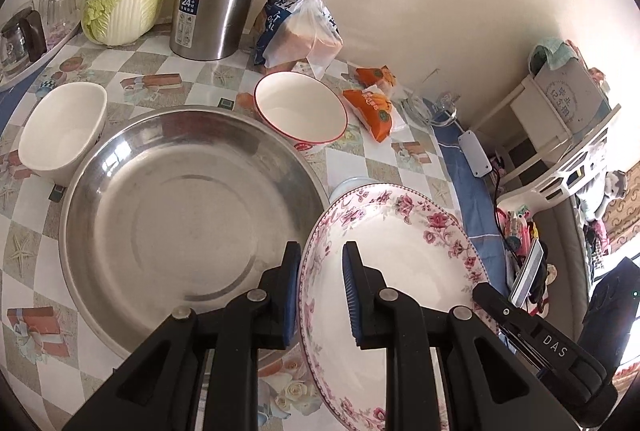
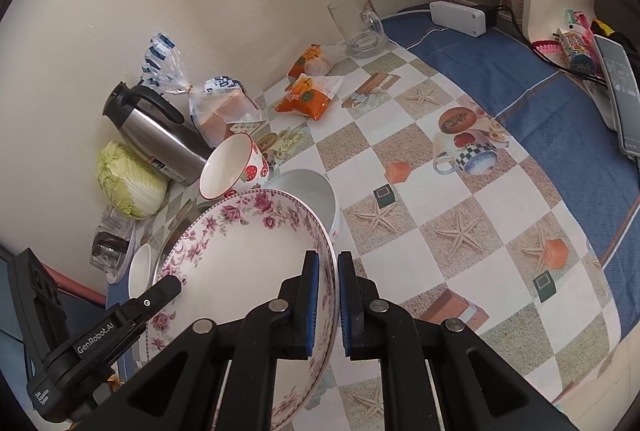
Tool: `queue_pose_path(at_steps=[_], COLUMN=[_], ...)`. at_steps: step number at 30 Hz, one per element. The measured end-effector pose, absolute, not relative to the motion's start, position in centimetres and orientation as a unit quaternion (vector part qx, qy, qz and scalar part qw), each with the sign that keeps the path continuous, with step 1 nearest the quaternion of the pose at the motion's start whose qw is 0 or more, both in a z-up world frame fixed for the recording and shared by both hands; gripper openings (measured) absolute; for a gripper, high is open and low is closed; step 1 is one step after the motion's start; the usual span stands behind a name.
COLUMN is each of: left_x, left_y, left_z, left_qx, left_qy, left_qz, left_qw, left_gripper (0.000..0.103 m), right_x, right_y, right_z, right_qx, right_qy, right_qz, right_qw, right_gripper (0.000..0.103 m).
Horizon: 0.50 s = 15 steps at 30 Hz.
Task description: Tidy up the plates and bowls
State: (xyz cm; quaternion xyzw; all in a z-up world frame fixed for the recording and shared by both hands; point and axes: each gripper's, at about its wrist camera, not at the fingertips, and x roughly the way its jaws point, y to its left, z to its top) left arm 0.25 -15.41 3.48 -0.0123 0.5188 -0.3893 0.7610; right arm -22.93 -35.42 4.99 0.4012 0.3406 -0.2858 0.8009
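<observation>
A: Which step is in hand?

B: The lift of the deep white porcelain plate with the pink floral rim [image 1: 400,251]. Both tools are on it. The left tool [image 1: 320,295] straddles the plate's near rim, one pad outside and one inside, though a gap shows between the inner pad and the wall, so whether it pinches yet cannot be told. The right tool [image 2: 328,299] has its pads pressed against the rim from both sides, gripping the plate.

A: Where does the plate sit relative to them?

B: Tilted, just ahead of both tools. It appears raised over the surface [image 2: 460,191], and a plain white bowl [image 2: 316,199] sits just beyond its far edge.

A: And the destination?

B: Probably the large round stainless steel basin [image 1: 180,215], directly ahead and to the left of the left tool, touching or nearly touching the plate's rim. That is a judgement; nothing marks it.

A: What does the next move call for?

B: Both tools travelling together and level, so the rim does not twist out. The red-rimmed white bowl [image 1: 300,111] and the plain white oval bowl [image 1: 62,131] lie beyond the basin, and the plate should clear them.
</observation>
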Motion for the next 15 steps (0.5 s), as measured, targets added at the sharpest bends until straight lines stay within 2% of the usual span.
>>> queue_pose_path(at_steps=[15], left_x=[6.8], left_y=[-13.2], left_z=[1.4], left_qx=[-0.077], left_qy=[0.536], left_qz=[-0.359], left_qw=[0.76], left_gripper=[0.022], right_x=[-15.5], right_y=[-36.0], right_z=[4.2], right_qx=[0.377], right_qy=[0.369], right_qz=[-0.264], right_qw=[0.807], right_gripper=[0.01])
